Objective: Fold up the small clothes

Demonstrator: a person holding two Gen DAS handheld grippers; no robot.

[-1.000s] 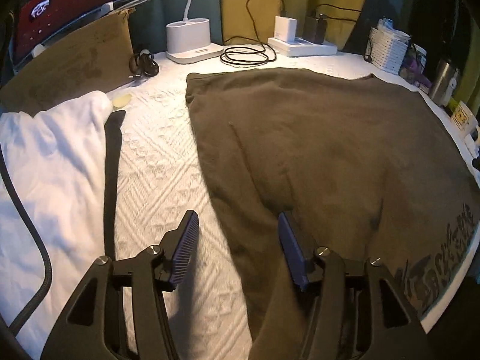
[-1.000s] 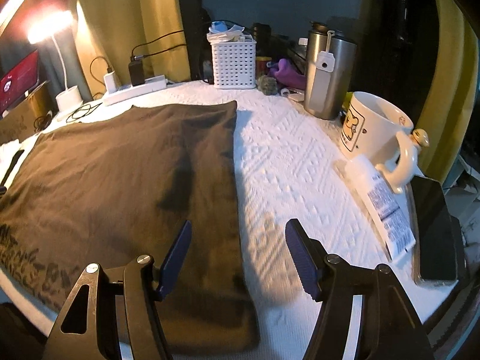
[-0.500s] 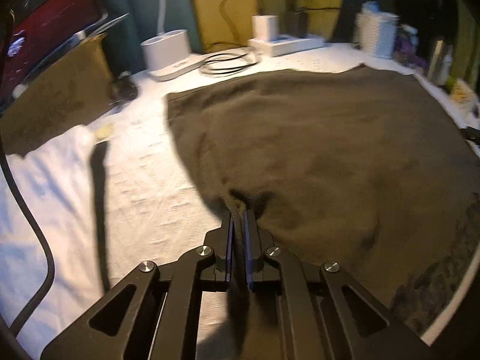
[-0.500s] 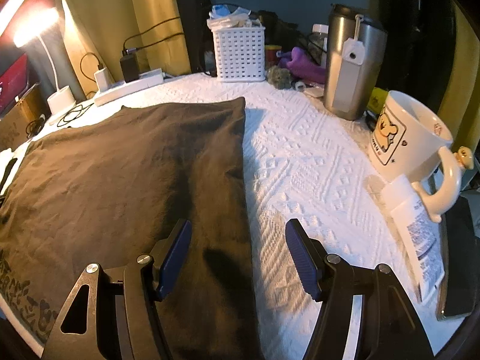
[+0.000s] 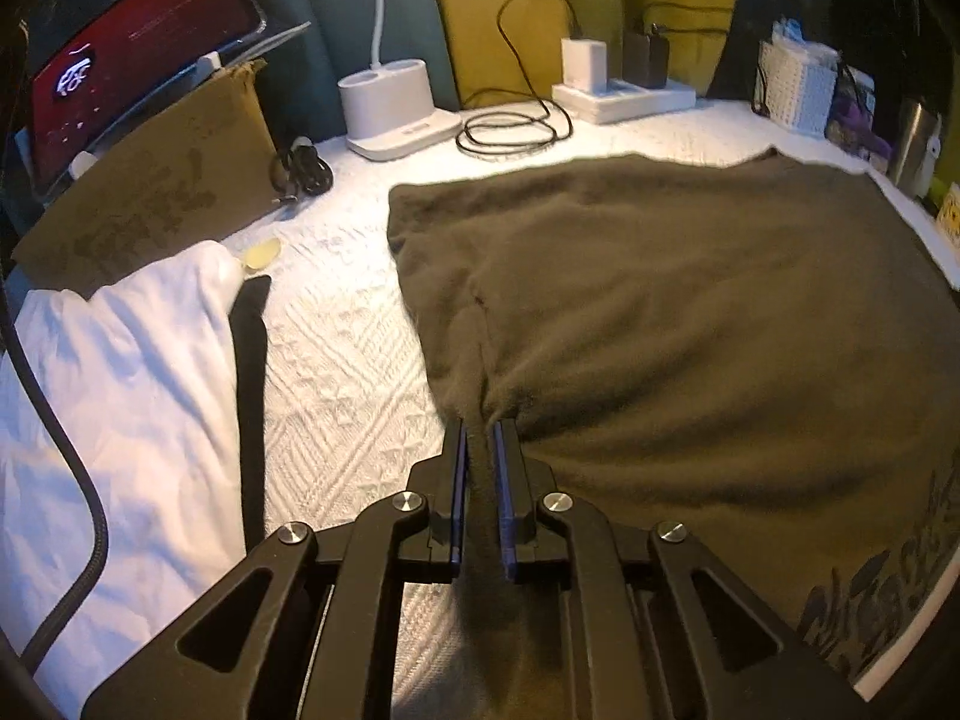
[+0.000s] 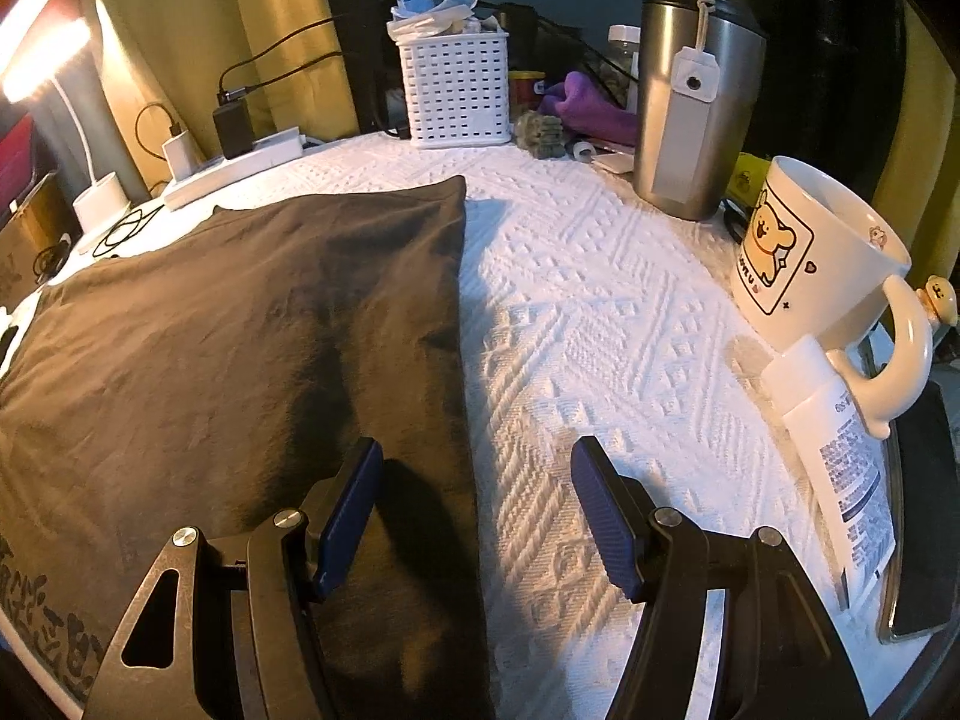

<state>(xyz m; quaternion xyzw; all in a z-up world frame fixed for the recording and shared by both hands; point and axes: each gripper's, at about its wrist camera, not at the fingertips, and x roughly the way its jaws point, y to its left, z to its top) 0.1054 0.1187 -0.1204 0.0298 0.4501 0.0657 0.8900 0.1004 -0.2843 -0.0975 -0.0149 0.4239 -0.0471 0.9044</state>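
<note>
Brown, soft knit fabric: a dark olive-brown garment (image 5: 690,312) lies spread nearly flat over the middle of the white embossed cloth covering the desk (image 6: 600,312), its printed hem hanging toward the near edge. It looks light and limp, with no stiffness of its own, so it should drape and sag from any single point of hold and slide easily on the textured cover.

At the garment's left side edge, the left tongs (image 5: 480,480) pinch a raised ridge of fabric; their jaws are easing apart slightly, yet the cloth is clamped between the pads and puckers toward them. The right tongs (image 6: 474,504) stand spread, straddling the garment's right side edge with nothing gripped, one pad over fabric and one over bare cover.

A matching hold on that right edge, opposite the left pinch, would likely let the fold lift evenly. A cream cartoon-printed ceramic mug (image 6: 816,258) near the desk's right edge calls for care.
</note>
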